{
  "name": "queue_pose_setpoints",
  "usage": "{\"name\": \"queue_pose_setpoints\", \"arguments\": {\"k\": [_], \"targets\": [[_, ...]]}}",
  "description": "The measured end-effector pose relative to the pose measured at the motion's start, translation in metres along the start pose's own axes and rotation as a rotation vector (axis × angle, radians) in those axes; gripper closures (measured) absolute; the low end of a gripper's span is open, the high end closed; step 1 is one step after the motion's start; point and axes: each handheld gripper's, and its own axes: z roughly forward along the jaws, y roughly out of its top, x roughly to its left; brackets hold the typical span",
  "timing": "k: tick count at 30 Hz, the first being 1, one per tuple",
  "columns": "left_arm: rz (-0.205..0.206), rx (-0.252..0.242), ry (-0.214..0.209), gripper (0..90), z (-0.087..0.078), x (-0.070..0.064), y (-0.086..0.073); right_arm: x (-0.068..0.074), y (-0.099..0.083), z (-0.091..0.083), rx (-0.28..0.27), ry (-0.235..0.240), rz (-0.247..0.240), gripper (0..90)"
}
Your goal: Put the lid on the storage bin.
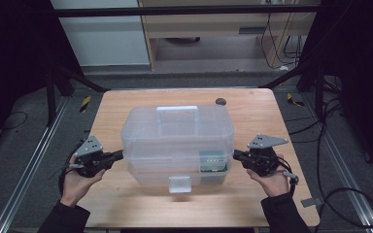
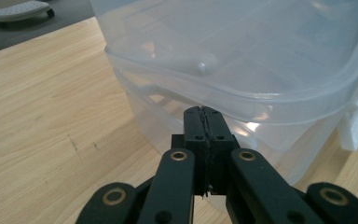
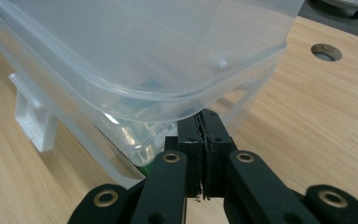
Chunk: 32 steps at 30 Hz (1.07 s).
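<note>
A clear plastic box (image 1: 175, 145) with a domed lid (image 1: 177, 128) stands mid-table. A handle (image 1: 177, 112) lies on top and a white latch (image 1: 180, 184) hangs at the front. My left gripper (image 1: 121, 155) is shut, its tips against the box's left end just under the lid's rim (image 2: 242, 100). In the left gripper view the left gripper (image 2: 203, 112) has its jaws pressed flat together. My right gripper (image 1: 235, 155) mirrors it at the right end. The right gripper (image 3: 199, 115) is shut with its tips beneath the lid rim (image 3: 177, 95). Greenish-white contents (image 3: 140, 128) lie inside.
The wooden table (image 1: 126, 104) has a round hole (image 1: 220, 101) behind the box. Bare wood surrounds the box on all sides. Black frame posts and cables stand off the table on the floor at both sides.
</note>
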Motion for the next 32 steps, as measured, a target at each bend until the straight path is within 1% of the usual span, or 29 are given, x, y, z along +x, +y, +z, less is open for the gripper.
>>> {"name": "queue_pose_setpoints", "arguments": {"k": [1, 2, 6, 7, 8, 9, 10, 11, 13, 15, 16, 17, 18, 19, 20, 21, 22, 23, 24, 25, 26, 28, 30, 31, 32], "targets": [[0.003, -0.002, 0.006, 89.5, 0.000, 0.000, -0.001, 0.000, -0.002, 0.001, 0.004, 0.002, 0.002, 88.3], [-0.008, -0.010, -0.002, 89.4, 0.001, 0.001, -0.002, 0.001, -0.003, 0.001, 0.011, 0.000, 0.000, 88.2], [-0.008, -0.001, -0.006, 89.1, 0.003, 0.001, -0.004, 0.001, -0.011, 0.005, 0.071, -0.027, -0.009, 88.9], [-0.002, 0.009, 0.007, 88.9, 0.004, 0.001, -0.004, 0.000, -0.014, 0.005, 0.066, -0.024, -0.008, 89.3], [-0.001, 0.019, 0.023, 88.7, 0.005, 0.001, -0.005, -0.001, -0.015, 0.005, 0.054, -0.002, 0.010, 89.0], [-0.002, 0.032, 0.035, 88.5, 0.007, 0.002, -0.007, -0.002, -0.015, 0.004, 0.054, -0.003, 0.012, 88.9], [-0.017, 0.037, 0.042, 88.2, 0.009, 0.004, -0.009, -0.002, -0.015, 0.003, 0.063, -0.027, 0.001, 88.7], [-0.032, 0.044, 0.053, 87.8, 0.012, 0.007, -0.012, -0.003, -0.016, 0.002, 0.066, -0.041, -0.001, 88.3], [-0.051, 0.058, 0.084, 86.7, 0.016, 0.012, -0.016, -0.007, -0.019, 0.002, 0.061, -0.055, 0.009, 87.0], [-0.083, 0.066, 0.096, 84.6, 0.020, 0.018, -0.023, -0.013, -0.025, 0.003, 0.068, -0.085, 0.027, 84.2], [-0.089, 0.071, 0.107, 83.5, 0.021, 0.020, -0.024, -0.017, -0.028, 0.004, 0.065, -0.094, 0.037, 83.0], [-0.102, 0.072, 0.120, 82.6, 0.023, 0.022, -0.027, -0.019, -0.030, 0.005, 0.068, -0.107, 0.042, 81.2], [-0.113, 0.074, 0.123, 81.2, 0.025, 0.024, -0.029, -0.023, -0.033, 0.006, 0.071, -0.125, 0.050, 78.6], [-0.120, 0.076, 0.131, 78.3, 0.027, 0.026, -0.032, -0.026, -0.037, 0.007, 0.069, -0.142, 0.064, 75.6], [-0.129, 0.080, 0.148, 75.5, 0.029, 0.028, -0.034, -0.031, -0.040, 0.009, 0.067, -0.152, 0.076, 72.1], [-0.139, 0.085, 0.160, 72.9, 0.030, 0.030, -0.037, -0.034, -0.043, 0.010, 0.076, -0.166, 0.092, 68.9], [-0.148, 0.088, 0.172, 69.5, 0.032, 0.032, -0.039, -0.038, -0.047, 0.012, 0.072, -0.180, 0.104, 64.4], [-0.158, 0.090, 0.196, 66.4, 0.035, 0.034, -0.042, -0.042, -0.051, 0.013, 0.071, -0.193, 0.118, 59.9], [-0.163, 0.095, 0.206, 62.1, 0.036, 0.036, -0.044, -0.046, -0.055, 0.014, 0.075, -0.205, 0.138, 54.4], [-0.172, 0.098, 0.219, 58.3, 0.038, 0.038, -0.047, -0.049, -0.057, 0.015, 0.077, -0.217, 0.150, 49.4], [-0.175, 0.096, 0.225, 54.6, 0.039, 0.039, -0.049, -0.054, -0.061, 0.017, 0.085, -0.237, 0.155, 43.2], [-0.181, 0.094, 0.232, 50.1, 0.043, 0.042, -0.053, -0.059, -0.066, 0.018, 0.083, -0.260, 0.175, 40.4], [-0.182, 0.096, 0.243, 46.5, 0.046, 0.044, -0.056, -0.064, -0.071, 0.018, 0.087, -0.276, 0.192, 34.4], [-0.190, 0.103, 0.243, 45.5, 0.047, 0.045, -0.058, -0.067, -0.073, 0.019, 0.089, -0.287, 0.201, 33.1], [-0.187, 0.106, 0.248, 43.4, 0.048, 0.047, -0.059, -0.070, -0.076, 0.019, 0.096, -0.295, 0.210, 31.7]]}}
